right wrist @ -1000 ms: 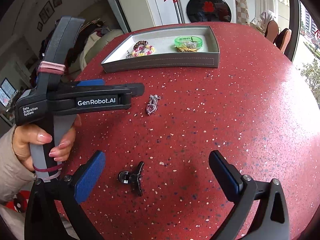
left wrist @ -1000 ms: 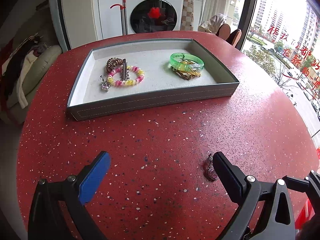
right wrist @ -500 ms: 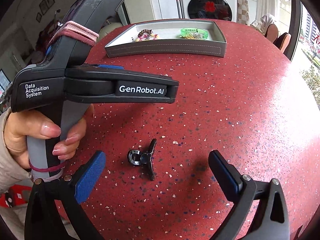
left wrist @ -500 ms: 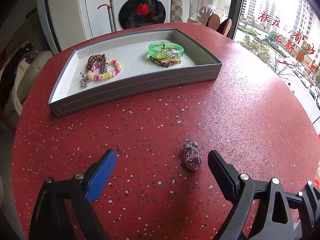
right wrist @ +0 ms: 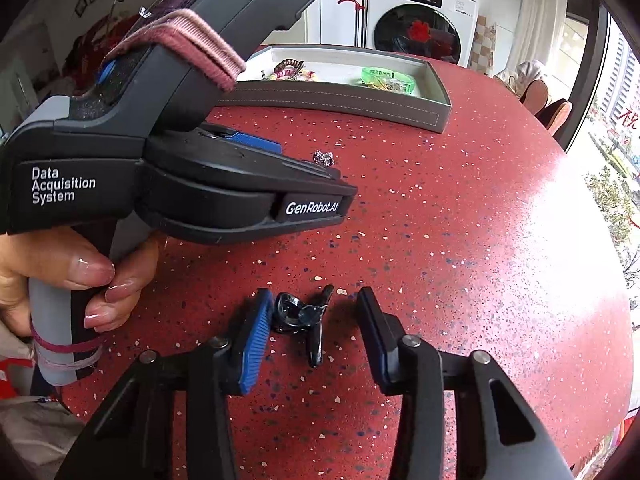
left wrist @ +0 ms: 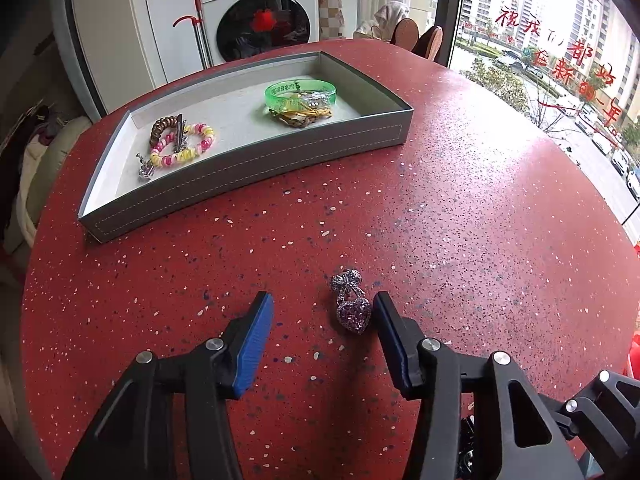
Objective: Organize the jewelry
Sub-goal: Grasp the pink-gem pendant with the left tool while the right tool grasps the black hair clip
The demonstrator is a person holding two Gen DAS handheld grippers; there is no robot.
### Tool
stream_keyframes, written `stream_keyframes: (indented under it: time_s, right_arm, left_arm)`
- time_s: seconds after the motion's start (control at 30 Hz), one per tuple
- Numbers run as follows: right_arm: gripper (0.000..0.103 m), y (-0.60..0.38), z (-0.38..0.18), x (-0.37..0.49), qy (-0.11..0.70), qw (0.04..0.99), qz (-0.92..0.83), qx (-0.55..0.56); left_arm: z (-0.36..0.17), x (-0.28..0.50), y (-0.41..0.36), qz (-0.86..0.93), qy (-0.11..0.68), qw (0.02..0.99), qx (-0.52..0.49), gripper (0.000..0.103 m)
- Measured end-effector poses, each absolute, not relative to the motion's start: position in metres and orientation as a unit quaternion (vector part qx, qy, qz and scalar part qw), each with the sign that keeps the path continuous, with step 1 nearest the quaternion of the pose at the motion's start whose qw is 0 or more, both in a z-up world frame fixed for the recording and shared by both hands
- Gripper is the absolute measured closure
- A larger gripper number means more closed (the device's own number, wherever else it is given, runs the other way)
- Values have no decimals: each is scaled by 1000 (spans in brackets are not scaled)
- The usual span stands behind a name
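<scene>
A purple rhinestone heart brooch (left wrist: 351,303) lies on the red table, between my left gripper's (left wrist: 322,316) open jaws, close to the right finger. Its tip shows in the right wrist view (right wrist: 323,157) beyond the left gripper's body. A black hair clip (right wrist: 304,320) lies on the table between my right gripper's (right wrist: 314,314) open jaws, near the blue left pad. The grey jewelry tray (left wrist: 256,168) stands farther back, holding a green bangle (left wrist: 300,90) and a pink-and-yellow bead bracelet (left wrist: 182,151).
The left gripper's body and the hand holding it (right wrist: 160,168) fill the left of the right wrist view. A washing machine (left wrist: 256,12) and chairs (left wrist: 416,40) stand beyond the round table. A window (left wrist: 560,60) is at the right.
Both grippers have moved forward and down and narrowed their jaws. The brooch now lies between the left fingers and the black clip between the right fingers.
</scene>
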State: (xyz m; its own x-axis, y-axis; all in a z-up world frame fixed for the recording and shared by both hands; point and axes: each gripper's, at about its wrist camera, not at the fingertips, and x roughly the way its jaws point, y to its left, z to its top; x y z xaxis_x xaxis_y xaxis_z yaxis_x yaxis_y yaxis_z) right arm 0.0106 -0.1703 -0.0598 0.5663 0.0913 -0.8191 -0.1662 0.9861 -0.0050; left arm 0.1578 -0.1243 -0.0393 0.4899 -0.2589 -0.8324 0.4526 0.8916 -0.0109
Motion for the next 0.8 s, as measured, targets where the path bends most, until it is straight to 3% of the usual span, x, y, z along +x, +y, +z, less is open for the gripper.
stream_keyframes:
  time_s: [0.1,0.17,0.23,0.3,0.8]
  right_arm:
    - [71,-172,-59,13,459,884,73,-39]
    - [74,-173,-59,14,459,885,73,-37]
    - [75,-176,-58,15,459,885,74,-27]
    - [77,-179,-58,17,459,885,76,-14]
    - [77,-212,-47,33,461,880,78,82]
  left_arm:
    - [-38,157,-124,-210,459,857,105,46]
    - [-38,157,-124,-211,459,857,105,47]
    - [-38,157,-123,-211,458,857,103,60]
    - [-37,158,-121,-209,458,858,102,66]
    - [-31,160,-105,-205,455,862,84,68]
